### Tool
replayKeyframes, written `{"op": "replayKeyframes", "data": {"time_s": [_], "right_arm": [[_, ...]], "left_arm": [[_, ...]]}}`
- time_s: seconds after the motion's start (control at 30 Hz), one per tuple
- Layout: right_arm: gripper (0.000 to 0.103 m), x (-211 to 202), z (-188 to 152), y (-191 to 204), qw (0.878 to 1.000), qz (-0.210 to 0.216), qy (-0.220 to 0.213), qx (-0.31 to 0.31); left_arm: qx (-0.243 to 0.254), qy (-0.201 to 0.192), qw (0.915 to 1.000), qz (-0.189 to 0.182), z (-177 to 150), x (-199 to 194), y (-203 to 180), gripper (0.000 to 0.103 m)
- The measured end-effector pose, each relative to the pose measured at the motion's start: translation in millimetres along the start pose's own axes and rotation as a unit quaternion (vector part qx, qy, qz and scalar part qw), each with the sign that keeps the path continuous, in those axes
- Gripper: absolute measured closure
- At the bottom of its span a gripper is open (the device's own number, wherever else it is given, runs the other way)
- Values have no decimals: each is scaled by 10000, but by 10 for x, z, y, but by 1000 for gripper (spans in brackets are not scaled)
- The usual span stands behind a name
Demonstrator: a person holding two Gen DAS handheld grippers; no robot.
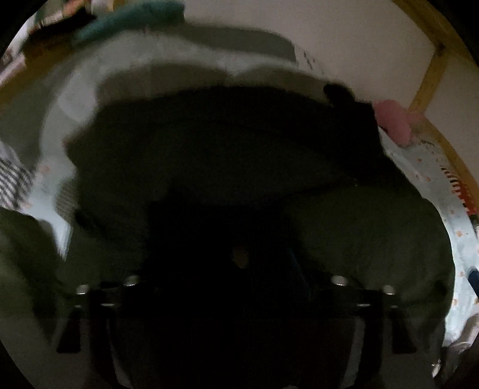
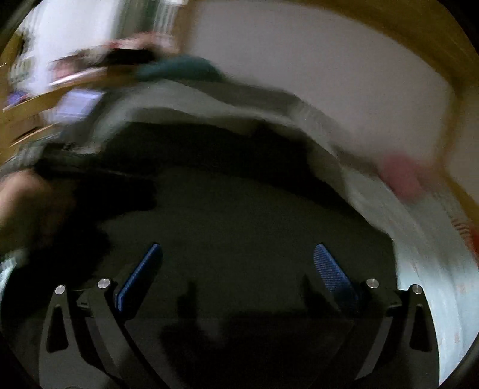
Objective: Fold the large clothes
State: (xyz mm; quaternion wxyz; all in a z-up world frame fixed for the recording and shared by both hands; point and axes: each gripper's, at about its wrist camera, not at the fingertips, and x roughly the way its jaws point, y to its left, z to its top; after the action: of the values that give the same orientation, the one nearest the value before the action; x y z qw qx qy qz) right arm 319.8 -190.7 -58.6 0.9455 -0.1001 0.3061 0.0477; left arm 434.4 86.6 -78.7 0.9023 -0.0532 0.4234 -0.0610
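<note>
1. My right gripper [image 2: 238,263] has its blue fingers [image 2: 140,278] spread wide, nothing between them, hanging over the dark green garment [image 2: 239,215].
2. My left gripper [image 1: 239,269] sits in deep shadow; I read its fingers as wide apart, though they barely show.
3. The garment lies spread across the bed [image 1: 458,239], on its pale patterned sheet.
4. A pink item [image 1: 392,119] rests near the bed's wooden frame [image 1: 425,83]; a teal cloth [image 1: 125,21] lies farther back.

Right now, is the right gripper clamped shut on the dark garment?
No, the right gripper stands wide open, its blue pads far apart above the dark garment.
</note>
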Motion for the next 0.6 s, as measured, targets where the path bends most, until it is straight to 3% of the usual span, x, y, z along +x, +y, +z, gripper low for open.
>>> {"op": "replayKeyframes", "data": {"time_s": [0.03,0.1,0.17,0.23,0.37,0.43,0.5,0.57,0.6], "right_arm": [[4,193,-32,-201,9985,-51,390,372],[4,549,-166,-484,9886,268,1075,1021],[4,758,-259,-540,9844,266,1382,1052],[3,850,-328,-445,9849,66,1500,861],[3,994,-358,-432,9814,30,1508,1191],[3,996,-344,-466,9813,69,1499,1202],[4,869,-279,-366,9823,129,1468,1157],[4,593,-304,-438,9870,141,1037,1220],[4,454,-310,-477,9896,-108,775,1206]], "left_arm": [[15,-174,9998,28,-36,-120,6,10],[38,-696,9973,247,-14,-398,-56,6],[54,-922,9953,296,22,-556,-128,6],[57,-934,9956,49,44,-640,-188,6],[381,-611,9973,-128,-22,-412,-545,6],[608,-365,9974,118,-114,-132,-697,6],[745,-78,9955,588,-245,211,-724,6],[880,-372,9930,699,-340,324,-705,5],[925,-475,9917,750,-366,362,-706,5]]}}
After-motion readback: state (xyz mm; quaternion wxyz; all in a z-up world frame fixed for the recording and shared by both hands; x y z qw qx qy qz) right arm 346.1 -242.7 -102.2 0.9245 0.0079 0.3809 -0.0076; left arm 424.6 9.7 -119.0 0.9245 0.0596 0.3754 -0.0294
